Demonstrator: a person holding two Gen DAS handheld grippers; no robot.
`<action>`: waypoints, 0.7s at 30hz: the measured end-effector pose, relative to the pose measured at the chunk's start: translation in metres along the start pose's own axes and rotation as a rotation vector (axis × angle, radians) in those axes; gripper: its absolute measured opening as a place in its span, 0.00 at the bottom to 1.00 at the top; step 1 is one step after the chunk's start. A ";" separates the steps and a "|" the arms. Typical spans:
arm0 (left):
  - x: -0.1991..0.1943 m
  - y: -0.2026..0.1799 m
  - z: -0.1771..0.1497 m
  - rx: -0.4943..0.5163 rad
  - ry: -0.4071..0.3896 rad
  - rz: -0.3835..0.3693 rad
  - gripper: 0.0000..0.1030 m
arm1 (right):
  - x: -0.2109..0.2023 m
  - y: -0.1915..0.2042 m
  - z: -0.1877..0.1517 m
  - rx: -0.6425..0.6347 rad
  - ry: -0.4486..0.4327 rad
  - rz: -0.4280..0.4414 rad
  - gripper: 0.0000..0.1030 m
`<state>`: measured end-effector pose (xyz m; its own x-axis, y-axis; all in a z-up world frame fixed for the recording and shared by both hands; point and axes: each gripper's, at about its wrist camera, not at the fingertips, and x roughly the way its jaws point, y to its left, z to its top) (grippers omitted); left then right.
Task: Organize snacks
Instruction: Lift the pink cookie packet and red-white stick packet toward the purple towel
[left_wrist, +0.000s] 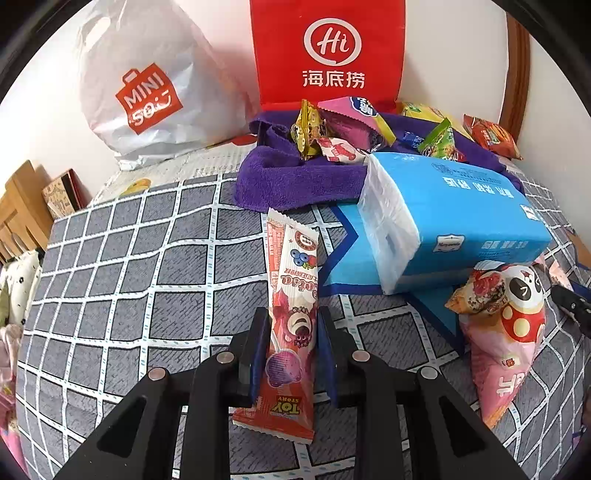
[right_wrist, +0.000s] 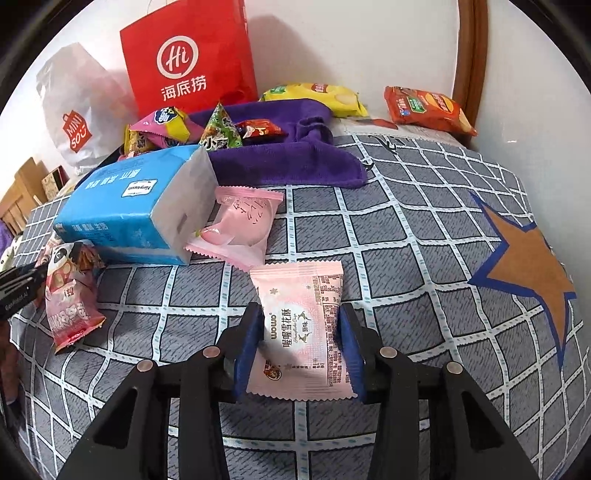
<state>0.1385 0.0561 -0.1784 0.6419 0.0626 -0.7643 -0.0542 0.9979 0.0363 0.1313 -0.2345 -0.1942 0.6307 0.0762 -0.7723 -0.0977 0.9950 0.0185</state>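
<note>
Between the left tongs (left_wrist: 291, 354), clamped, sits the lollipop wrapper (left_wrist: 291, 314); right tongs (right_wrist: 301, 347) loosely bracket a pink nougat packet (right_wrist: 301, 328), which could slip free.

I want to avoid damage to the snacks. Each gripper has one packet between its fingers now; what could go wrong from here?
1. The left gripper holds the long lollipop packet near its lower half; the free end may swing or slip.
2. The right gripper squeezes the pink nougat packet; the crisp inside could crack.
3. The tissue pack lies close, easily knocked.
</note>
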 end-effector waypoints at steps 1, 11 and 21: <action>0.001 0.003 0.001 -0.012 0.001 -0.014 0.24 | 0.000 -0.001 0.000 0.000 0.002 0.004 0.42; 0.002 0.010 -0.002 -0.048 0.000 -0.062 0.26 | 0.003 0.003 0.002 -0.017 0.007 -0.005 0.45; 0.002 0.014 -0.002 -0.071 -0.004 -0.075 0.18 | 0.002 0.005 0.000 -0.030 -0.002 -0.019 0.44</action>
<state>0.1371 0.0701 -0.1806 0.6495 -0.0120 -0.7602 -0.0601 0.9959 -0.0671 0.1324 -0.2294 -0.1952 0.6344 0.0578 -0.7708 -0.1092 0.9939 -0.0153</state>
